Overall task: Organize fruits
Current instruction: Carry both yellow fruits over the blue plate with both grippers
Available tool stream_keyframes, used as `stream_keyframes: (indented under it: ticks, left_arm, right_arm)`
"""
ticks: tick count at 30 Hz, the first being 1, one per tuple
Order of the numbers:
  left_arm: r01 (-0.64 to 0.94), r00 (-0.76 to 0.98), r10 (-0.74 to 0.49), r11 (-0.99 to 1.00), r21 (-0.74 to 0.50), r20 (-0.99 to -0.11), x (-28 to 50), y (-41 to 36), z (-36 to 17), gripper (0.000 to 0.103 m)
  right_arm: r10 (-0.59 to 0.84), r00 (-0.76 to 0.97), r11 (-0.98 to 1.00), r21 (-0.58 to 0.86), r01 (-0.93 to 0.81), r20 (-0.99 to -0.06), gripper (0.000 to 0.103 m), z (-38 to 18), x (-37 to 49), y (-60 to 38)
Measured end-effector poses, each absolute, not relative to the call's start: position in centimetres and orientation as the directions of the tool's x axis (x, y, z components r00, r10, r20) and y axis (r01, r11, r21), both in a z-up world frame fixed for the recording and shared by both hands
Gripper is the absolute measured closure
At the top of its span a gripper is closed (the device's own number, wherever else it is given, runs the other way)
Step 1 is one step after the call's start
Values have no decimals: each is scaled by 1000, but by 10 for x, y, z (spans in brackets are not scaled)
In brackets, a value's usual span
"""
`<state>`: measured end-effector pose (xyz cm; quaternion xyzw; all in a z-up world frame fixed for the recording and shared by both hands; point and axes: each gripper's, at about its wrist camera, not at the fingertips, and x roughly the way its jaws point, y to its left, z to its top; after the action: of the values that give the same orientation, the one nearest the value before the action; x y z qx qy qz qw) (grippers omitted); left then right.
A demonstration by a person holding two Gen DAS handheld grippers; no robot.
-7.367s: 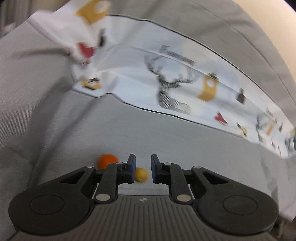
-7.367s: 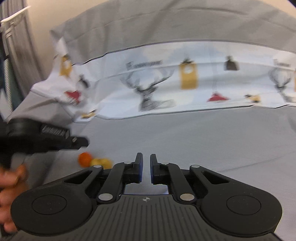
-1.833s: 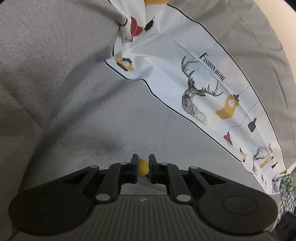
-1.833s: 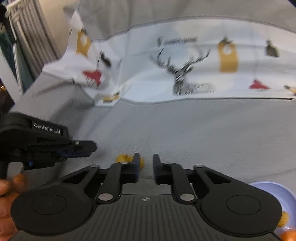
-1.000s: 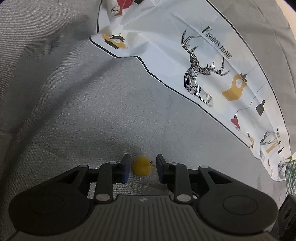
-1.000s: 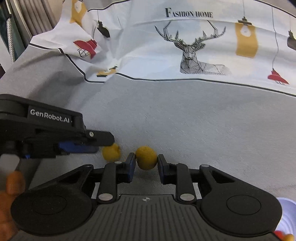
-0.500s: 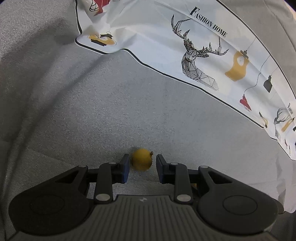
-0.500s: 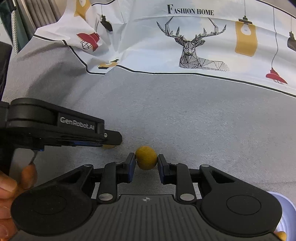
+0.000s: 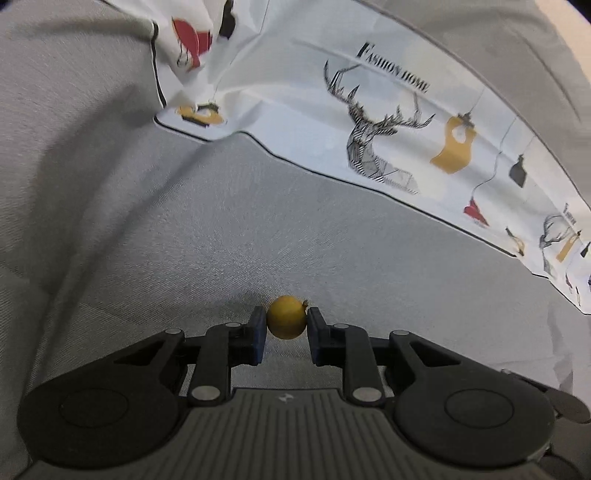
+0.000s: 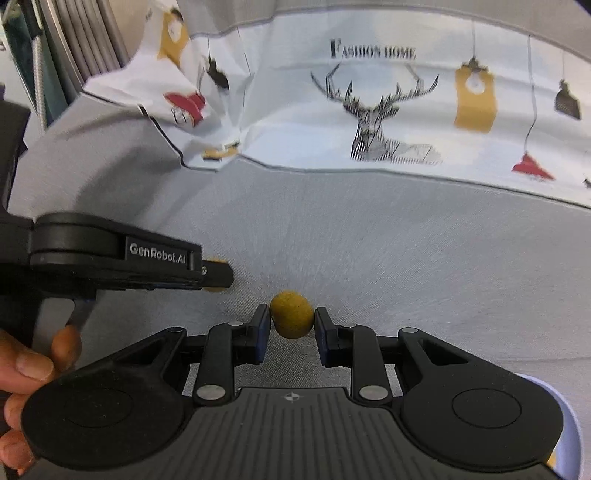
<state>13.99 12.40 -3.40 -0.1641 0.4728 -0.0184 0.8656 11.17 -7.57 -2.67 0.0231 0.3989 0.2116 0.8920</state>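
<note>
Since the frames half a second back, both tongs have pulled in on their fruits: the left tongs (image 9: 283, 332), which then stood apart around a yellow fruit, are now clamped on it, and the right tongs (image 10: 291, 330) press both pads against an ochre one.

The surface is a grey fabric sheet (image 9: 184, 240) with creases at the left. Along its far side lies a white printed cloth (image 9: 369, 110) with a black border line, a line-drawn stag, yellow lamps, red shapes and the words "Fashion home"; its left end is crumpled and lifted. Nothing lies between either fruit and the cloth.

The yellow fruit (image 9: 286, 322) is small, round and smooth, with a tiny brown stem nub at its upper right. The ochre fruit (image 10: 291, 314) is duller, matt and slightly oblong.

The right wrist view alone shows the left tongs (image 10: 218, 275) from the side, with "GenRobot.AI" lettering on the black body, the person's left hand (image 10: 22, 369) on the trigger at the near left, and only slivers of the yellow fruit (image 10: 216, 261) around the fingertip. It also shows the pale lilac rim of a bowl (image 10: 569, 424) at the near right and grey vertical slats (image 10: 92, 33) at the far left. The left wrist view shows the stem nub.
</note>
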Motion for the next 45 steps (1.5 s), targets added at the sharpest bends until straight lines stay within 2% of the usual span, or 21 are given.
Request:
stream_keyframes:
  ticks: [9,14,19,23,29,45]
  left_arm:
    - [0,633,-161,978,-207,-757,74,105,2,77]
    - [40,651,-194,974,-223,-734,27,91,13,77]
    - [175,663,-258,966,-189,-702,3,55,20,77]
    - [238,652,-299,953,-187,-697,6,38,15,77]
    - [246,620,-346,938,-244,-704,26,27,6,77]
    - [372,587,-410,903,-217,-698,23,-12,-4,77]
  right_arm:
    - [382,698,921,184,-345,-605,76,15,35,-127]
    - [347,747,937,178,-300,-568,76,38,-11,-159]
    - [314,791,949,180,-258,-526,76,48,-37,-186]
    - [225,784,973,93,-211,-579,76,31,-26,-203]
    - [154,760,988,86,-129,-632,76,13,-11,-233]
    - [143,738,990,107,-96,-660,76,6,-5,-236]
